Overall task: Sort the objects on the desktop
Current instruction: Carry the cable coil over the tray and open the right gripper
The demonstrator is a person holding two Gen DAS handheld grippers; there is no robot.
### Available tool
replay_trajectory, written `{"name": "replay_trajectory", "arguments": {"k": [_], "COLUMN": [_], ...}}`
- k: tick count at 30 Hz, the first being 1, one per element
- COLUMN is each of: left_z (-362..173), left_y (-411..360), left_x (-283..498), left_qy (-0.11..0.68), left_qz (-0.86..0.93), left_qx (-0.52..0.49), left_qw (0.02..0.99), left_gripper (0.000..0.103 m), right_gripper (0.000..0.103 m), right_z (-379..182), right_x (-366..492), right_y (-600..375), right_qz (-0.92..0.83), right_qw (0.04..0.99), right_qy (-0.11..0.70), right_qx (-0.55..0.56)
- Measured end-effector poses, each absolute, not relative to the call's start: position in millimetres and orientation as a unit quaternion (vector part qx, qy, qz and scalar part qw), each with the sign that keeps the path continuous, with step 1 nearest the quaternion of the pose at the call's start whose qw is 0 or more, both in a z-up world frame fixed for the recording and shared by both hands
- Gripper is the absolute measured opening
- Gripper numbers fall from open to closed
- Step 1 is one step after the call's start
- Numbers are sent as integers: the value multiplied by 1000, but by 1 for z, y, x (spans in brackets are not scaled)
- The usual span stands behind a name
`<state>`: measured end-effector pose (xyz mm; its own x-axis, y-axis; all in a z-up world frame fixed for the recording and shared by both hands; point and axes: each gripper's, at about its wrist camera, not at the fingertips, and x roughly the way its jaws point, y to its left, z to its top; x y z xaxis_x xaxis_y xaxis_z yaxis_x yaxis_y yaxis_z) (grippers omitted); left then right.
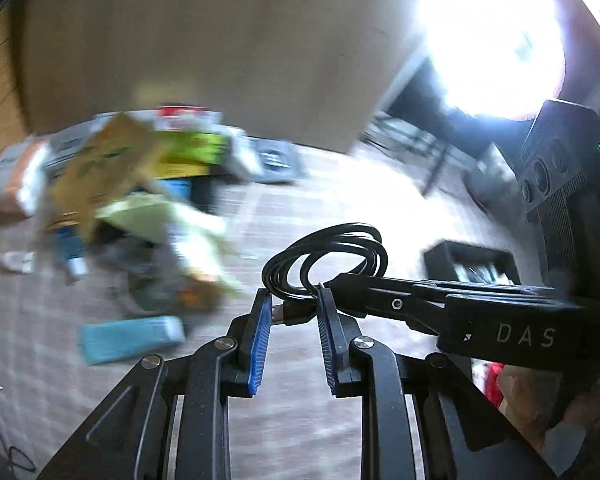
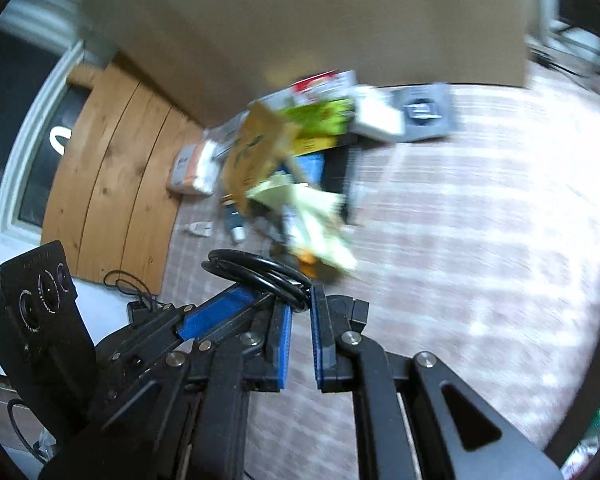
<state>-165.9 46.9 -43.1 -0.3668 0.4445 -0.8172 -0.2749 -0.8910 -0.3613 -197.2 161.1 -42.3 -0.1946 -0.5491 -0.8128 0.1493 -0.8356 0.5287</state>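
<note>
Evidently a coiled black USB cable (image 1: 326, 258) is held clear of the checked tablecloth (image 1: 340, 412), pinched between both claws at once. In the left wrist view the left gripper (image 1: 294, 306) is seen closed on the cable's plug end, its blue pads (image 1: 261, 336) a narrow way apart. The right gripper (image 2: 300, 306), reaching across from the side, is clamped on the coil's strands, jaws nearly together.

The cable's destination cannot be told from these blurred views.

Sorting is judged to be at an early stage. A jumbled pile remains against the cardboard sheet (image 2: 300, 20): a brown carton (image 2: 256, 148), a green-yellow package (image 2: 320, 120), pale green paper (image 2: 312, 208). A light blue bar-shaped item (image 1: 130, 338) lies apart, and a small black tray (image 1: 470, 264) is seen near.
</note>
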Motion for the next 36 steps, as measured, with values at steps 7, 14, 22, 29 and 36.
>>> {"name": "replay_trajectory", "arguments": {"k": [7, 14, 22, 29, 36], "left_z": [-36, -30, -24, -23, -25], "left_y": [155, 255, 348, 391, 403], "left_x": [-144, -123, -106, -99, -99], "left_qy": [-27, 3, 21, 35, 45], "left_qz": [794, 764, 736, 732, 732], "left_qx": [-528, -532, -534, -531, -533], "left_qw": [300, 365, 417, 425, 422], "left_gripper": [21, 21, 21, 21, 21], "right_gripper": [9, 9, 9, 9, 11], "right_z": [-39, -38, -32, -40, -54], "right_x": [-159, -119, -82, -71, -76], "right_y": [276, 382, 482, 562, 599], "right_qz": [-767, -775, -782, -769, -763], "right_qw": [163, 94, 26, -17, -30], "right_qy": [-230, -279, -317, -371, -377], "right_qx": [577, 559, 536, 519, 524]}}
